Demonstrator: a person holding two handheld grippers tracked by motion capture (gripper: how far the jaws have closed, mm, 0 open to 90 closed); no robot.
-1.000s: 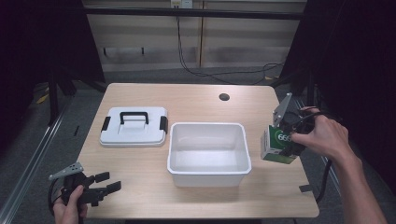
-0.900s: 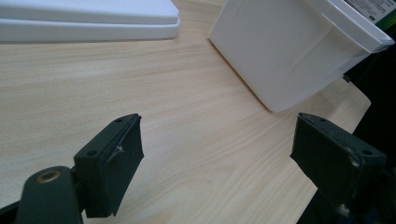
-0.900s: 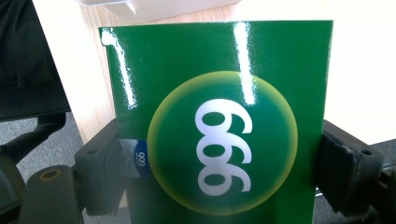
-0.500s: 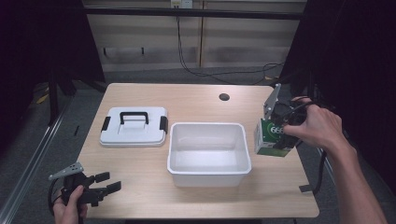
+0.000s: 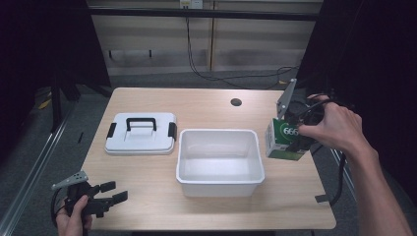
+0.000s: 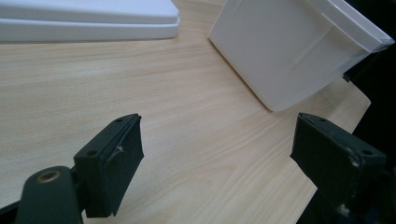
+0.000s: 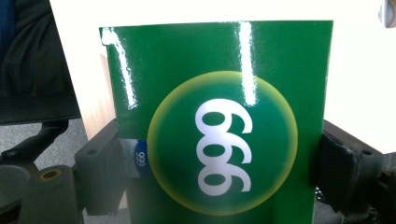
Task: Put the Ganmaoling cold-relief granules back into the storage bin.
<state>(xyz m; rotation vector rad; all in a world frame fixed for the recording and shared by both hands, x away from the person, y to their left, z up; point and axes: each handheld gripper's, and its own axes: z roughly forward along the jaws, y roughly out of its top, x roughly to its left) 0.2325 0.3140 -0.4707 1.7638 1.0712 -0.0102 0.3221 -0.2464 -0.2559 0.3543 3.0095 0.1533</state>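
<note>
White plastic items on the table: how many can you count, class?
2. A lid with a black handle lies left; an open bin sits mid-table beside it.

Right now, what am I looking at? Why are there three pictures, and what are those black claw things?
A person sits at a wooden table and holds a grabbing tool, called a gripper, in each hand. One picture comes from a camera above the table. The other two come from small cameras riding on the grippers, looking along their black jaws. On the table lie a white lid with a black handle and an open white tub. The right gripper is shut on a green box with white numbers, held up just right of the tub. The left gripper is open, holds nothing and waits near the table's front corner.
</note>
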